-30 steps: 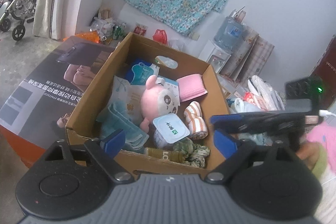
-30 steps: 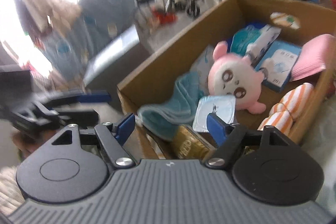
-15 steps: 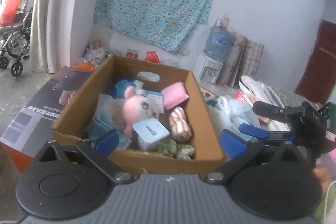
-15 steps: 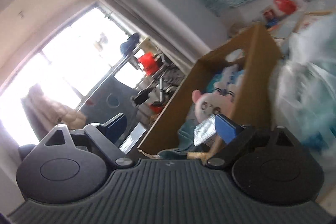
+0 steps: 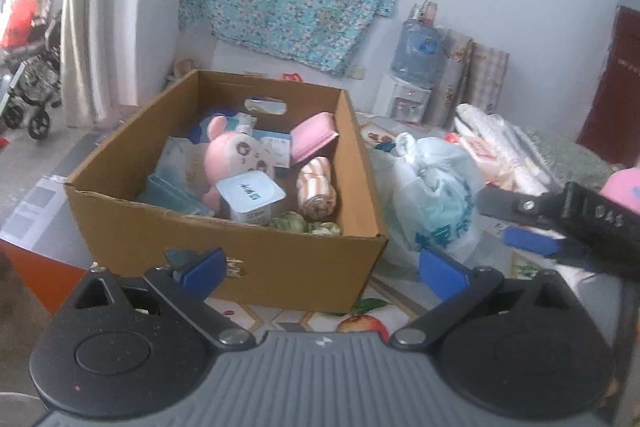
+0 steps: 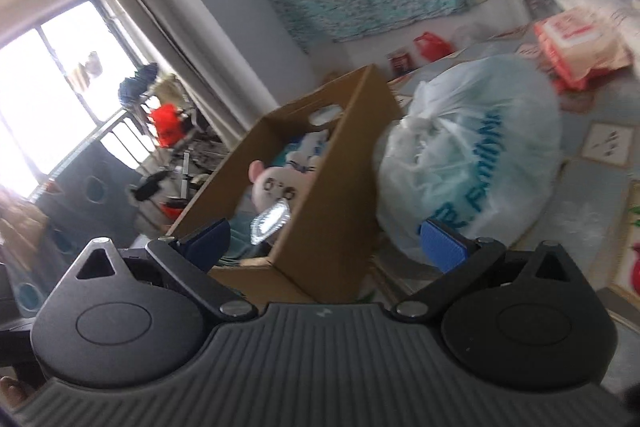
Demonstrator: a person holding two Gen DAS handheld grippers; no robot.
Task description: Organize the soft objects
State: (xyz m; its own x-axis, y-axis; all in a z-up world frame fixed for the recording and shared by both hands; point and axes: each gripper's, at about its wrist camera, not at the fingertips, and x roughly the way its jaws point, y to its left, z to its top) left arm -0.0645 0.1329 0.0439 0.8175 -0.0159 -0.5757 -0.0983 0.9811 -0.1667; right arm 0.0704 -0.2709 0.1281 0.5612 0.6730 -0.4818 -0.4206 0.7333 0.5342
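An open cardboard box [image 5: 224, 247] stands on the patterned table. Inside it lie a pink plush toy [image 5: 234, 157], a pink folded cloth [image 5: 314, 137], a striped rolled towel [image 5: 318, 187], a white tissue pack [image 5: 250, 195], a teal towel [image 5: 172, 193] and green socks [image 5: 306, 225]. My left gripper [image 5: 322, 269] is open and holds nothing, a little short of the box's near wall. My right gripper [image 6: 324, 245] is open and empty too, beside the box [image 6: 320, 219], where the plush toy [image 6: 276, 183] shows. It also shows as the right gripper [image 5: 516, 223] at the edge of the left wrist view.
A tied white plastic bag [image 5: 436, 195] [image 6: 468, 155] sits against the box's right side. Behind it lie packets [image 6: 576, 43] and folded bedding [image 5: 504, 143]. A water dispenser [image 5: 416, 79] stands at the back wall. A printed grey carton [image 5: 36, 203] lies left of the box.
Both grippers have drawn back from the box, so it looks smaller, and their jaws have spread wider. The right wrist view has swung from the box's inside toward the white bag.
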